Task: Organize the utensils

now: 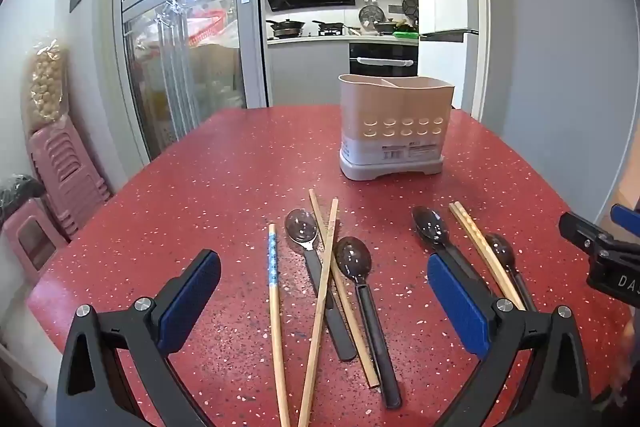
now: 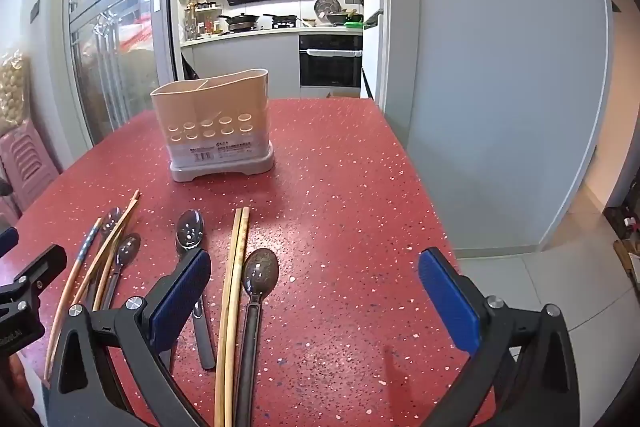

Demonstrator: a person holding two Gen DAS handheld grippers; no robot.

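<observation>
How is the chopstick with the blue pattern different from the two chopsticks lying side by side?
The blue-patterned chopstick has a blue and white band near one end; the paired chopsticks are plain wood all along. The blue-patterned chopstick lies alone, touching nothing; the paired chopsticks lie pressed together, between two spoons. Both are wooden, flat on the red table, not yet in the holder.
</observation>
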